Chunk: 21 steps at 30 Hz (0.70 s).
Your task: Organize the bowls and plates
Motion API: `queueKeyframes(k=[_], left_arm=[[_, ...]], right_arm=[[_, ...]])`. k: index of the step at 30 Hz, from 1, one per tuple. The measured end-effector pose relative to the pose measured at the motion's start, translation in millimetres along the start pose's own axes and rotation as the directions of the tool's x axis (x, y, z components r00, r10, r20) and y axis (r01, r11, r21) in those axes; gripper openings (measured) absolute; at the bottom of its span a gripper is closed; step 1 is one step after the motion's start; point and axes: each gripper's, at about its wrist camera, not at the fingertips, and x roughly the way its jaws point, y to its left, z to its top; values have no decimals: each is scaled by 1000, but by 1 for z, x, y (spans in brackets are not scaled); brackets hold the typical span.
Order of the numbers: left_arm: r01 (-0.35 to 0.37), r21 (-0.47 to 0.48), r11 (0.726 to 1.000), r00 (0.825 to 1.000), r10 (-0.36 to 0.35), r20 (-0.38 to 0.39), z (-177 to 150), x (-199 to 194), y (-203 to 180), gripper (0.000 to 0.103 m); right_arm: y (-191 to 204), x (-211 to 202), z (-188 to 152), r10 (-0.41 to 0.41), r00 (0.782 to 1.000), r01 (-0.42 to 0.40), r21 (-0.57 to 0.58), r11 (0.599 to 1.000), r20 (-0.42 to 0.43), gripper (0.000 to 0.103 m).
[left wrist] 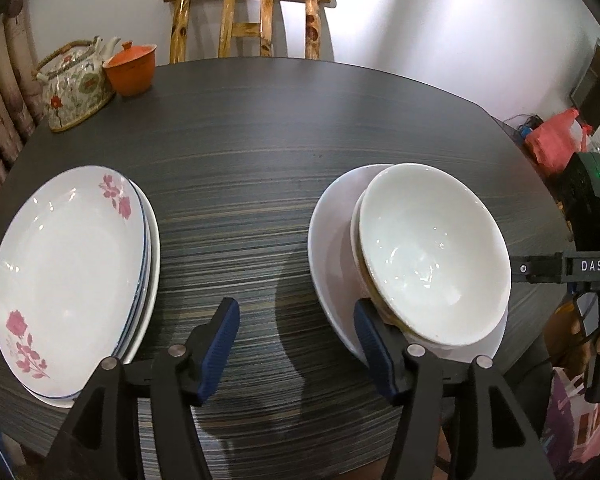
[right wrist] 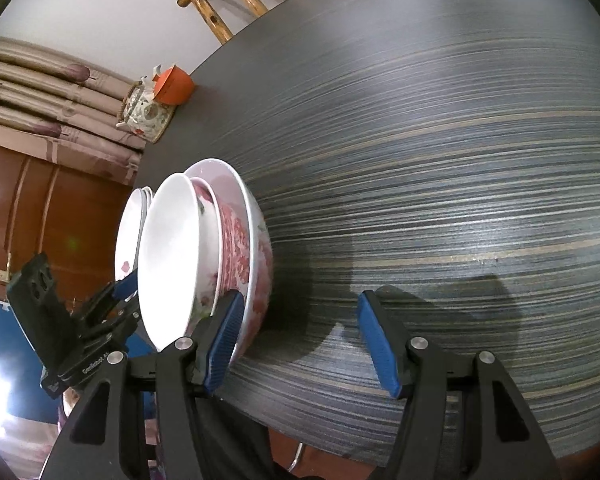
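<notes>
Nearest in the left wrist view, the left hand-held gripper (left wrist: 296,346) hangs over the dark striped tabletop (left wrist: 260,184) with its blue pads spread wide and nothing between them; the right pad sits just beside the near rim of the bowl stack. To its left lies the stack of plates (left wrist: 70,276), the top one white with pink flowers. To its right stands the stack of bowls (left wrist: 432,256), two smaller white bowls nested inside a wider one.

In the right wrist view, the right hand-held gripper (right wrist: 300,344) is likewise spread apart and grips nothing. Its left pad lies close against the outer wall of the large pink-patterned bowl (right wrist: 256,256); whether it touches is hard to tell from this angle.

At the far left of the tabletop sit a floral teapot (left wrist: 74,88) and an orange lidded cup (left wrist: 131,68), touching or nearly so. Beyond the far edge stands a wooden chair (left wrist: 246,20).
</notes>
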Motion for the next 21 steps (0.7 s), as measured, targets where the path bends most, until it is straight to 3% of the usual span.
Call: queueKeyframes(k=[13,21], left_arm=[[5,-64,998,999,-8,-37,-1,4,7,70],[3,-43,999,1000,-3,-3,-2,4,6,70]], right_arm=[[0,9,14,-18,1000,18,-7,1000,10,59],[-3,11,21,4,1000,-4,-49,999,6,58]])
